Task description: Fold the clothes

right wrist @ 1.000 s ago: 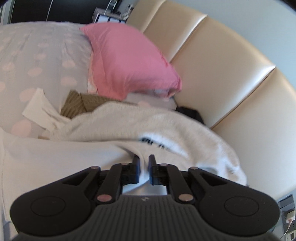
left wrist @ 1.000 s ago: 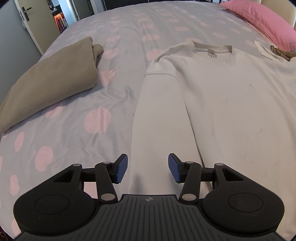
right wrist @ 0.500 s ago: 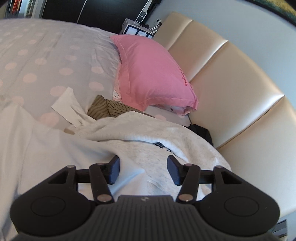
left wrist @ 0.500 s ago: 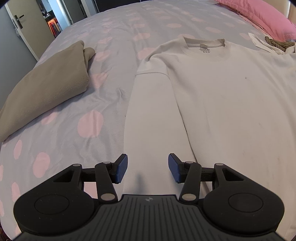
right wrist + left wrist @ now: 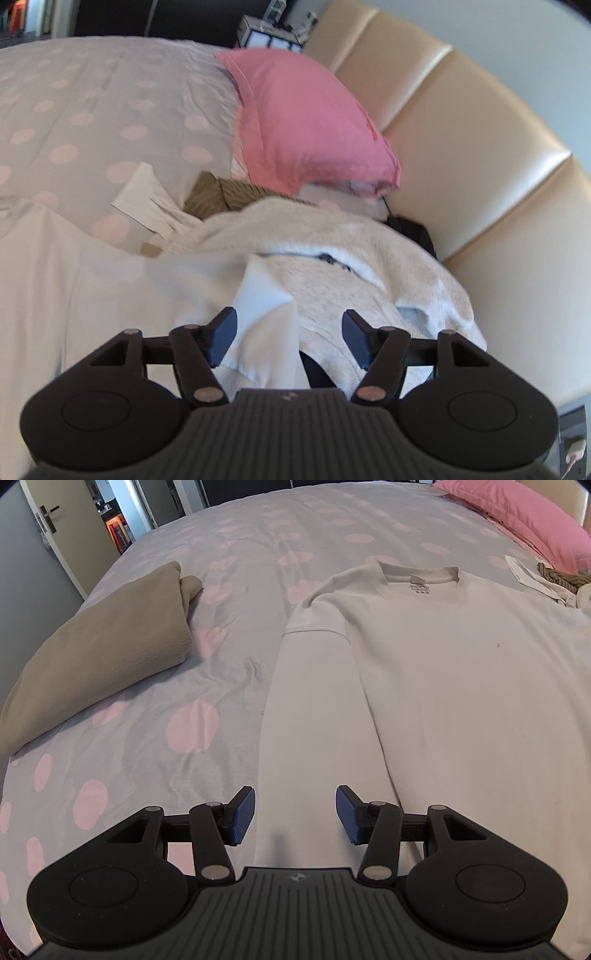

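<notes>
Hovering over the white sweatshirt (image 5: 461, 686), left gripper (image 5: 295, 814) is holding its fingers apart, empty; right gripper (image 5: 288, 338), just opening, straddles a loose sleeve (image 5: 264, 295) toward twelve o'clock.

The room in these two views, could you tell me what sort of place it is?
Most likely a home bedroom: a bed with a dotted cover, a pink pillow against a padded headboard, and a door beyond.
</notes>
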A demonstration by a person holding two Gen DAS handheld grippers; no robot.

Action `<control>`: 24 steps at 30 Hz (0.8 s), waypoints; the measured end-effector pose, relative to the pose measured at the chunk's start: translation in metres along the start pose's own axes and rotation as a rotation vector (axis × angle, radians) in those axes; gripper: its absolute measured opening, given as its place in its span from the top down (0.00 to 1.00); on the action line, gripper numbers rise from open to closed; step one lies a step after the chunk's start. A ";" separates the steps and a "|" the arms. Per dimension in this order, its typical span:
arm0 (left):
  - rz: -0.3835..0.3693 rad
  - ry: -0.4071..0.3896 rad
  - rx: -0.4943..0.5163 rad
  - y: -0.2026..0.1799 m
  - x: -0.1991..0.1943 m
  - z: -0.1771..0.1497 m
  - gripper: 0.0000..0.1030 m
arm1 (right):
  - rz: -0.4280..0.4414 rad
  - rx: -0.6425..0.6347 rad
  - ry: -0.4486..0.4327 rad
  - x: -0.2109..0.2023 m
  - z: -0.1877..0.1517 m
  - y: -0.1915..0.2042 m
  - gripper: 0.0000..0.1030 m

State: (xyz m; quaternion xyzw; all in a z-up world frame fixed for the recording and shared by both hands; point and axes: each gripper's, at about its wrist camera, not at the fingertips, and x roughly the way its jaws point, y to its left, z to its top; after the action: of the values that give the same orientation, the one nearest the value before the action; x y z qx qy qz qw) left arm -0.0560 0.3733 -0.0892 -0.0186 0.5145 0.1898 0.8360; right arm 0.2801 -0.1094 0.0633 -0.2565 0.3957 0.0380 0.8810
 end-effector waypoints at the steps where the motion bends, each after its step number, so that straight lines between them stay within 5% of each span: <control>1: -0.002 -0.001 0.003 -0.001 0.000 0.000 0.55 | 0.001 -0.005 -0.013 -0.004 -0.001 0.002 0.36; 9: -0.003 -0.007 -0.001 -0.001 -0.003 -0.001 0.55 | 0.094 0.002 -0.067 -0.025 -0.016 0.012 0.38; 17: -0.005 -0.003 0.006 -0.001 -0.002 -0.001 0.55 | 0.142 -0.062 0.023 -0.002 -0.048 0.040 0.37; 24: -0.004 0.005 -0.004 0.002 -0.001 -0.001 0.55 | 0.032 -0.172 0.076 0.043 -0.069 0.071 0.30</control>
State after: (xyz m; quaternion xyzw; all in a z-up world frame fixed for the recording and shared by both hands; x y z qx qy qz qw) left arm -0.0577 0.3751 -0.0884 -0.0220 0.5161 0.1889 0.8351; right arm 0.2432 -0.0871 -0.0362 -0.3261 0.4281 0.0762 0.8394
